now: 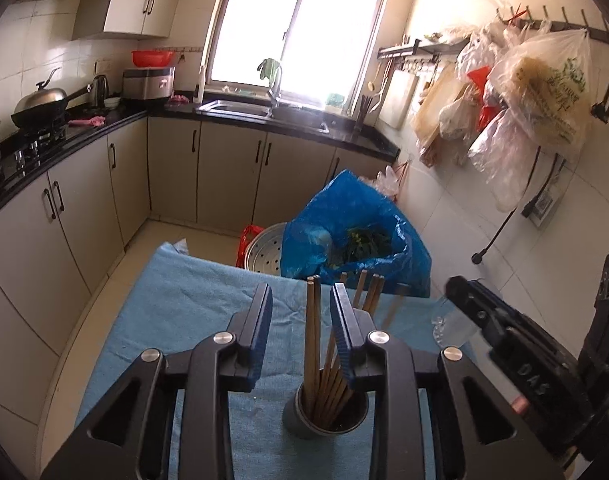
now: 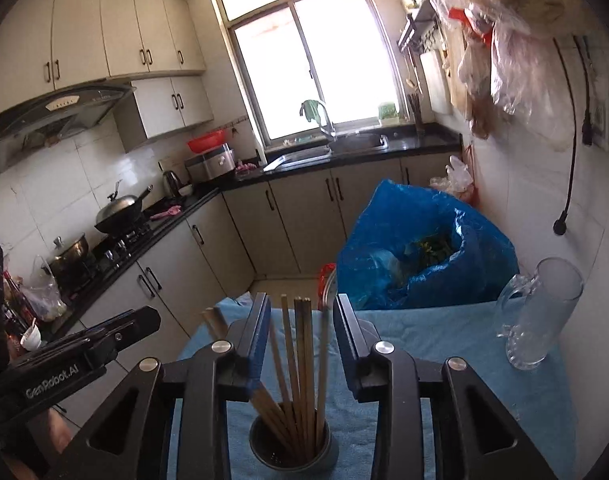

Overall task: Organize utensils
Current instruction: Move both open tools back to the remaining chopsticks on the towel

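A grey cup (image 1: pixel 300 420) stands on the blue cloth (image 1: pixel 208 292) and holds several wooden chopsticks (image 1: pixel 312 340). My left gripper (image 1: pixel 302 300) is open above it, its fingers on either side of two upright chopsticks, not touching them. In the right wrist view the same cup (image 2: pixel 290 454) and chopsticks (image 2: pixel 302 356) sit between the open fingers of my right gripper (image 2: pixel 302 312). Each gripper shows in the other's view: the right one (image 1: pixel 504 332) and the left one (image 2: pixel 84 344). Both are empty.
A clear glass mug (image 2: pixel 540 316) stands on the cloth to the right. Behind the table are a blue plastic bag (image 2: pixel 404 248) with greens, a metal steamer (image 1: pixel 264 252), cabinets, a sink (image 1: pixel 232 108) and a stove with a wok (image 1: pixel 40 108). Bags hang on the right wall.
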Demonstrator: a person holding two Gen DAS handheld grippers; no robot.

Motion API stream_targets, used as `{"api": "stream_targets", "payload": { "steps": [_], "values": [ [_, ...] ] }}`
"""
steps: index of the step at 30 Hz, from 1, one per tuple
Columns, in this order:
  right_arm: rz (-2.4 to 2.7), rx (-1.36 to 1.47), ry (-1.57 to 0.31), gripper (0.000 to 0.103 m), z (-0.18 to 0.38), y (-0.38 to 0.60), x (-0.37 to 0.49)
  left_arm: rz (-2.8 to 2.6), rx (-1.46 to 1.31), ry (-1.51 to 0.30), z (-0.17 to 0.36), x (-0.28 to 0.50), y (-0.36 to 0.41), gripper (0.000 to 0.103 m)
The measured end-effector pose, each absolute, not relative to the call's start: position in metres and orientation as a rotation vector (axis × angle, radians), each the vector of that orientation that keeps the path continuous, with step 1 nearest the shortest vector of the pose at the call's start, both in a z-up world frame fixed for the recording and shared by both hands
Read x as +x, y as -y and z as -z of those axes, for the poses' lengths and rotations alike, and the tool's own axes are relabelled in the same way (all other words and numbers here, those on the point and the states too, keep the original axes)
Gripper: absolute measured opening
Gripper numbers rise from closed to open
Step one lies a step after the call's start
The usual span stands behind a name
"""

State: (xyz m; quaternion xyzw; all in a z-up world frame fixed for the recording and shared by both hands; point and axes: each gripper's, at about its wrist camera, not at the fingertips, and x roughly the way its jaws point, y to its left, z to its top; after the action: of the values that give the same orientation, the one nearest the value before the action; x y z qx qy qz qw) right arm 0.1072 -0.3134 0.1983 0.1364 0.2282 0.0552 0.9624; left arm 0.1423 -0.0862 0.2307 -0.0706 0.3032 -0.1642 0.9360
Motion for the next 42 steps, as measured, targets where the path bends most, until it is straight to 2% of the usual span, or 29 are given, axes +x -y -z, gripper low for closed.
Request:
{"api": "stream_targets", "payload": {
  "steps": [7, 12, 18, 27, 42],
  "values": [
    [-0.177, 0.318, -0.408, 0.035, -0.212, 0.321, 0.044, 0.361, -0.139, -0.546, -0.244, 0.091, 0.062, 0.031],
    [-0.224, 0.313, -0.443, 0.035, -0.183, 0.313, -0.007, 0.34, -0.114, -0.56, -0.221, 0.05, 0.043, 0.032],
    [-0.215, 0.303, -0.574, 0.035, -0.125, 0.303, -0.052, 0.328, -0.048, -0.685, -0.16, 0.008, 0.031, 0.032],
    [-0.225, 0.358, -0.724, 0.035, -0.056, 0.3, -0.107, 0.353, -0.126, -0.933, -0.068, -0.023, 0.021, 0.032],
    [-0.196, 0.383, -0.745, 0.035, -0.046, 0.304, -0.124, 0.36, -0.01, -1.096, -0.015, -0.005, 0.084, 0.032]
  ]
}}
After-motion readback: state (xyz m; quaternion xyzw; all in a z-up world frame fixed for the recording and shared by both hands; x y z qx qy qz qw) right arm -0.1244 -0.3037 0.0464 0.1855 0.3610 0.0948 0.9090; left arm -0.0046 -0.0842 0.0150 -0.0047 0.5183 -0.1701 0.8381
